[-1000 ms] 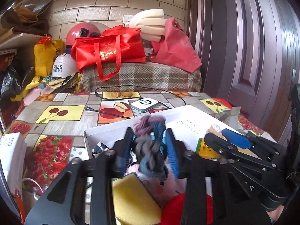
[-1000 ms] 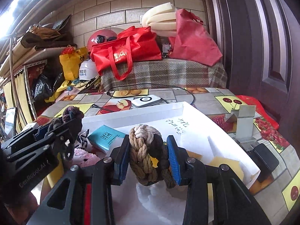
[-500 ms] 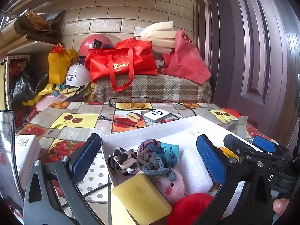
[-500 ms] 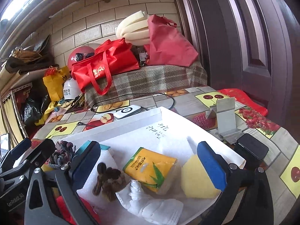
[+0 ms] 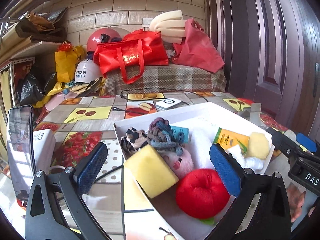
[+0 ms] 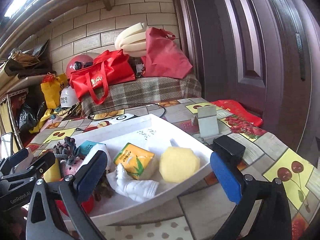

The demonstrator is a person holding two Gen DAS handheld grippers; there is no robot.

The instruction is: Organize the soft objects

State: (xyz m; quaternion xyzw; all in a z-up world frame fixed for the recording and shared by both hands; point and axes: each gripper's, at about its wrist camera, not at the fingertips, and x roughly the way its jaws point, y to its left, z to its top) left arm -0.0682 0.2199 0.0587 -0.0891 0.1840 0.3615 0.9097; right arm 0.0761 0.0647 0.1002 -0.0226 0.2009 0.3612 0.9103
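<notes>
A white tray (image 5: 120,128) holds the soft things: a yellow sponge block (image 5: 150,172), a red plush ball (image 5: 202,194), a pink plush (image 5: 180,160) and a blue-purple rope knot (image 5: 162,136). My left gripper (image 5: 158,164) stands open before the tray's near corner, holding nothing. In the right wrist view the tray (image 6: 180,184) shows a yellow tissue pack (image 6: 134,160), a round yellow sponge (image 6: 180,164), a white sock (image 6: 134,184) and a brown rope knot (image 6: 102,188), half hidden behind a finger. My right gripper (image 6: 159,172) is open and empty, in front of the tray.
A grey stand (image 6: 207,124) and a black box (image 6: 229,147) sit right of the tray. A white charger (image 5: 169,103) with a cable lies behind it. A mirror (image 5: 20,150) and a white pack (image 5: 43,148) stand at the left. Red bags (image 5: 130,56) pile on a bench behind.
Both grippers opened and let go of their rope knots, which now lie in the tray. Both hands have drawn back from the tray.
</notes>
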